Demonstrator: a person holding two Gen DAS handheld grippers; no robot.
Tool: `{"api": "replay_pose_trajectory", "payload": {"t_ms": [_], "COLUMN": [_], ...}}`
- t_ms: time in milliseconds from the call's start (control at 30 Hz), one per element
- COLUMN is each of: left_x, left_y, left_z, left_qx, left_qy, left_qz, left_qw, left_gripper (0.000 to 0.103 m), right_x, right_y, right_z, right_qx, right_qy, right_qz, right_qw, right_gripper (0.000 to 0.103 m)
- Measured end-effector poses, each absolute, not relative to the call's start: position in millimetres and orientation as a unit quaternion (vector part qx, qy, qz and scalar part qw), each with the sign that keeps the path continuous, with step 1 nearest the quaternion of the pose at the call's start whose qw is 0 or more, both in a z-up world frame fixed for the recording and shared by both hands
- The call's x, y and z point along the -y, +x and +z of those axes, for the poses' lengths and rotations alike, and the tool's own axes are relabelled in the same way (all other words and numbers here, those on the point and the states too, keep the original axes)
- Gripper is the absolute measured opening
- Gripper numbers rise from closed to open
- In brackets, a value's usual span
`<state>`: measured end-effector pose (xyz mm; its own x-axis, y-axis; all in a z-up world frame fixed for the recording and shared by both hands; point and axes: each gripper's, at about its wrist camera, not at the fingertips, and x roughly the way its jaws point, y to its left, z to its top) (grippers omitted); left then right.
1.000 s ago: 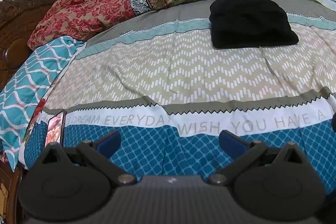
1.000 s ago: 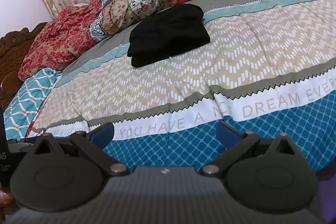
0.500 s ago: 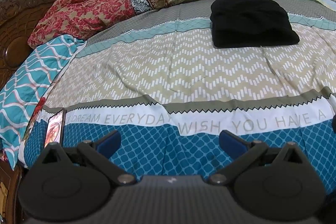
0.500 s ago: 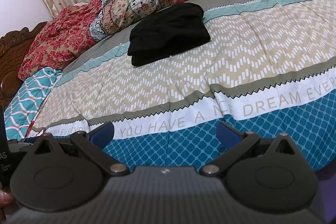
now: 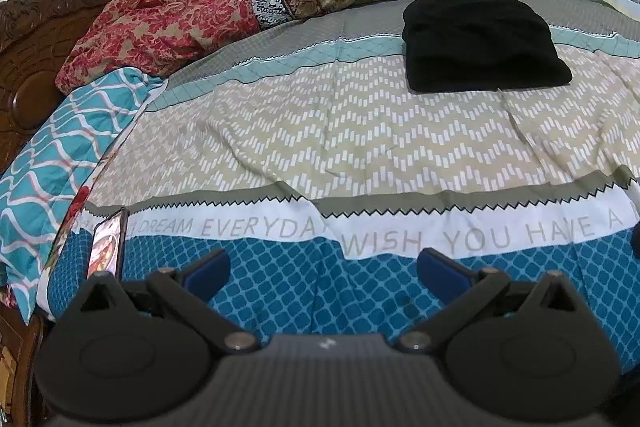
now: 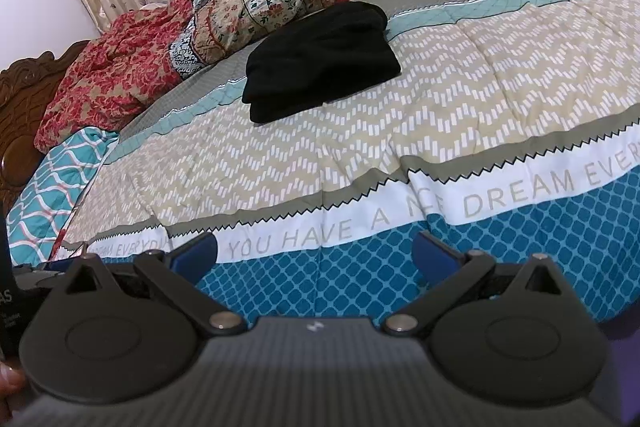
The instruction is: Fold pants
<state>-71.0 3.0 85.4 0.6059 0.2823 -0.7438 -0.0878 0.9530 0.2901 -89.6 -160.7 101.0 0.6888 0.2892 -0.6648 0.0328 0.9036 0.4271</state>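
Left wrist: one folded black pants (image 5: 482, 43), one phone (image 5: 106, 247).

Even, soft indoor light, moderately bright; shadows faint. Strong fisheye bending, bed (image 5: 360, 131) bulging, corners vignetted black. Folded black pants (image 5: 480, 43) lose fold detail to darkness. Focus sharp mid-frame, slightly soft toward edges. No glare.
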Motion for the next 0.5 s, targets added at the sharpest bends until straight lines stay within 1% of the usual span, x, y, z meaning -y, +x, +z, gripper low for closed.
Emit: {"api": "replay_pose_trajectory", "payload": {"t_ms": [500], "left_x": [-4.4], "left_y": [-71.3], "left_z": [83.1], "left_qx": [-0.438], "left_qy": [0.107], "left_qz": [0.101], "left_qw": [0.887], "left_gripper": [0.103], "right_x": [160.7], "right_y": [-90.0], "right_z": [100.3], "right_qx": [-0.392], "right_qy": [0.211], "right_qz": [0.073], "right_qw": [0.892], "right_gripper": [0.103]}}
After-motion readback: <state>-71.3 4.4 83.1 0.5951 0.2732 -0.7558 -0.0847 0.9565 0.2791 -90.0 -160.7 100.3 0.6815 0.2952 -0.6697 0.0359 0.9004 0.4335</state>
